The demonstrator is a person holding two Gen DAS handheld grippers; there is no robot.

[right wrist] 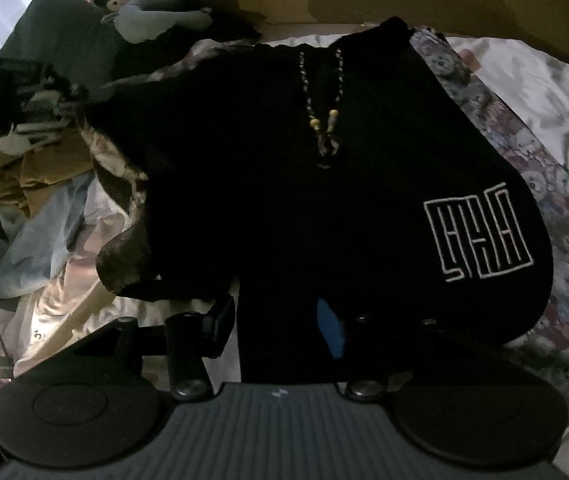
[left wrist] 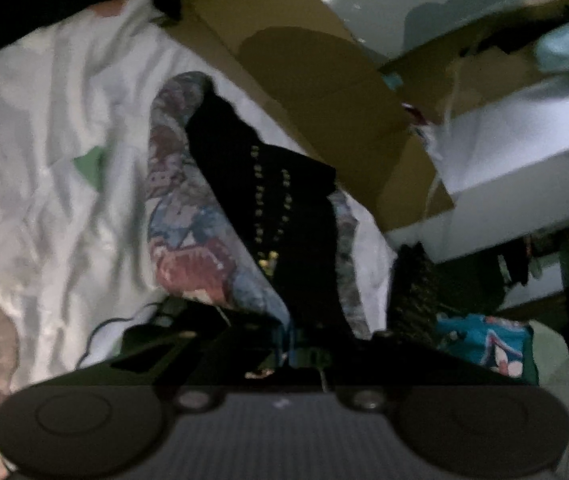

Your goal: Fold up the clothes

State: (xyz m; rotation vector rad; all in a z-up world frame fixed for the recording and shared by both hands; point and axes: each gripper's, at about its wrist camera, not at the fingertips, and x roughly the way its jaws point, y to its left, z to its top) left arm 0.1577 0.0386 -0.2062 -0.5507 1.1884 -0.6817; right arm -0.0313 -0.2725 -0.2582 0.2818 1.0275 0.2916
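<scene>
The black shorts [right wrist: 324, 184] are lying lengthwise straight ahead of the right gripper [right wrist: 280, 332], whose jaws are spread around the hem; the left gripper [left wrist: 284, 340] is too dark to tell.

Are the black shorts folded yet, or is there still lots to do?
Done: the black shorts lie spread out on the patterned blanket, drawstring and white logo facing up. In hand: the right gripper seems to be at the hem, and the left gripper sits at the shorts' edge; its grip is too dark to judge. Left: no fold shows yet, and a heap of other clothes waits beside them.
</scene>
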